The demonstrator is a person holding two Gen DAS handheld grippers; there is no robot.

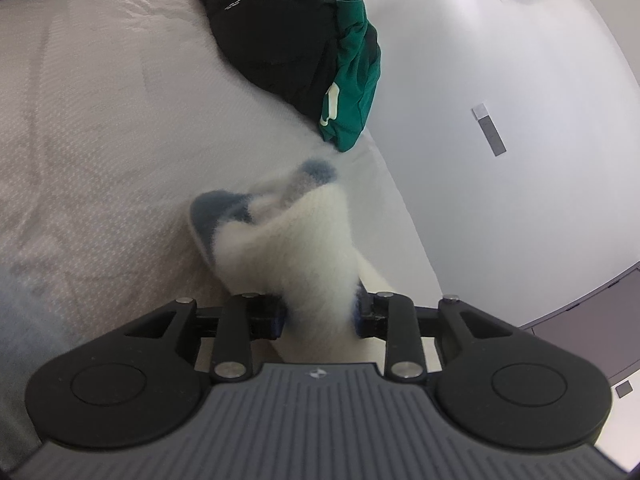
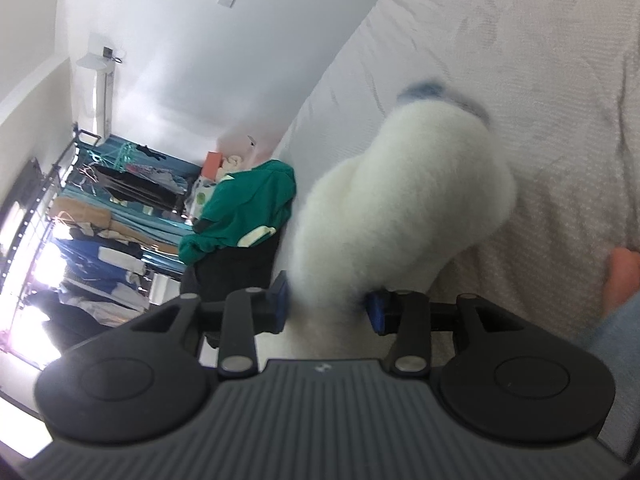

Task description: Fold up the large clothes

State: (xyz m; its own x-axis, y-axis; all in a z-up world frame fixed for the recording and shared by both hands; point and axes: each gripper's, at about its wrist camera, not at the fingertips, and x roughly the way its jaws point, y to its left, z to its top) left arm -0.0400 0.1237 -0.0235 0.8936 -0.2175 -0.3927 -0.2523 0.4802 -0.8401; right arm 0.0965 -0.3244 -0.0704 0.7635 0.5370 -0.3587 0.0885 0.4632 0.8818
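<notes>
A fluffy white garment [image 1: 288, 248] with blue trim is bunched up above the pale bed cover [image 1: 100, 120] near the bed's right edge. My left gripper [image 1: 319, 316] is shut on its lower part, and the fleece fills the gap between the blue pads. In the right wrist view the same white garment [image 2: 400, 200] rises in a blurred lump over the bed cover [image 2: 540, 80]. My right gripper [image 2: 326, 308] holds its lower end between its pads. The blue trim shows at the garment's far tip in both views.
A black garment [image 1: 272, 28] and a green one [image 1: 356, 80] lie heaped at the bed's far edge by the white wall [image 1: 500, 60]. A hand [image 2: 622, 276] with a blue sleeve rests at the right. A loaded clothes rack [image 2: 100, 200] stands beyond the bed.
</notes>
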